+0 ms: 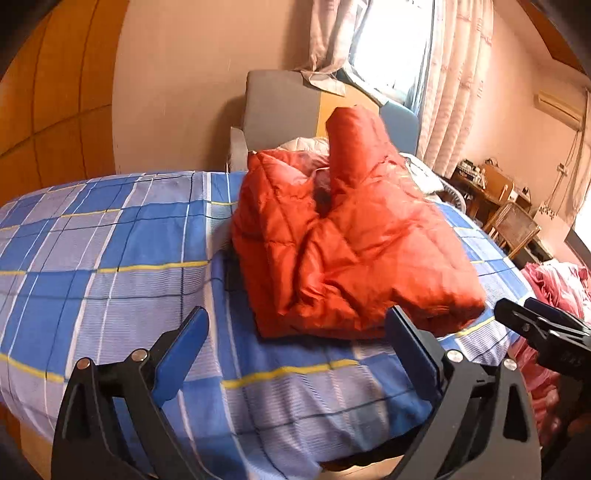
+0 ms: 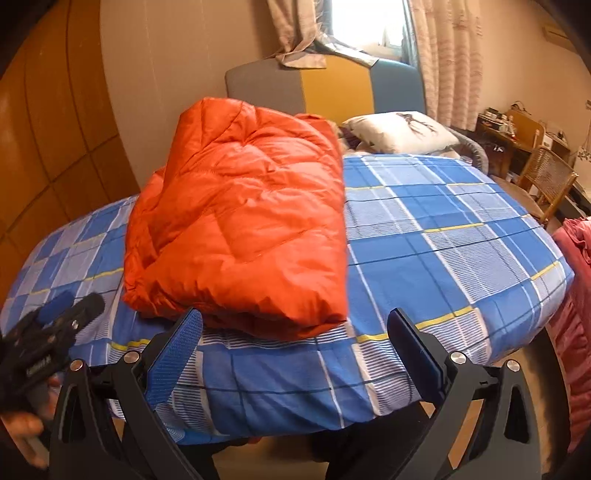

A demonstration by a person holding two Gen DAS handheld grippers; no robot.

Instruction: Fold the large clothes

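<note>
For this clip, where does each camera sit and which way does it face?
Left wrist: on the left gripper, angled down at the orange jacket on the checked bed; the right gripper shows at right.
Right wrist: on the right gripper, jaws open, facing the same jacket; the left gripper and a hand show at left.
Shared: jacket, bed, window.
</note>
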